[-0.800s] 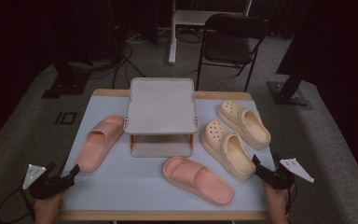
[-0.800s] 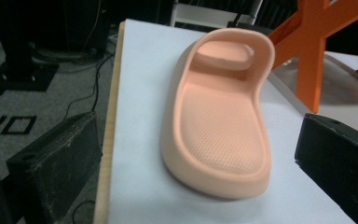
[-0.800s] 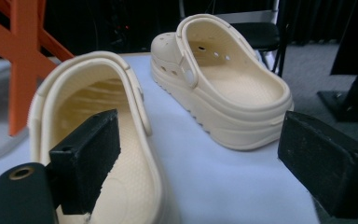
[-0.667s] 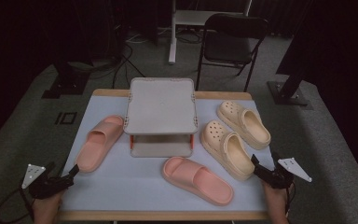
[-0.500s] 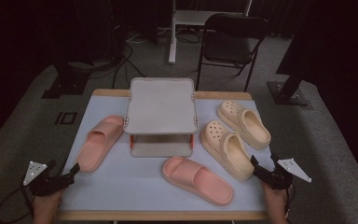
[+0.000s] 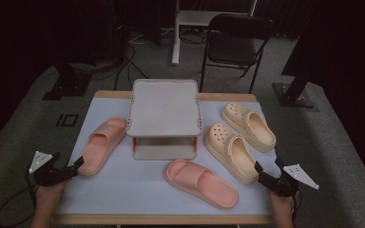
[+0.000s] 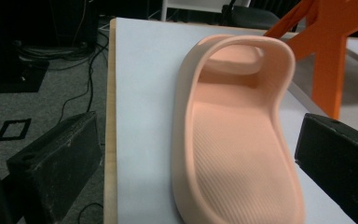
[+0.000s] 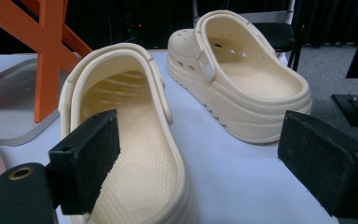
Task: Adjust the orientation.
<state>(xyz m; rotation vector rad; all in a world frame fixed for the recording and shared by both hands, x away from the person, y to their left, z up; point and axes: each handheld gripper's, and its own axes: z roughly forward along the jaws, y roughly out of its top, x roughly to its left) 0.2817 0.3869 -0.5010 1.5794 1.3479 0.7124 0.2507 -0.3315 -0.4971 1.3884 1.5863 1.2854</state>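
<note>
Now both grippers hover at the table's (image 6: pixel 123 190) near edge, jaws spread wide and holding nothing. Left gripper (image 6: pixel 78 163) faces the heel of the left pink slide (image 6: pixel 102 145), which lies left of the rack (image 6: pixel 164 111), long axis running away, toe far. Right gripper (image 6: pixel 258 169) faces the heel of the near clog (image 6: pixel 230 152), toe pointing away toward the rack. Closing on one soft heel wall alone would probably let a shoe droop or twist loose.
</note>
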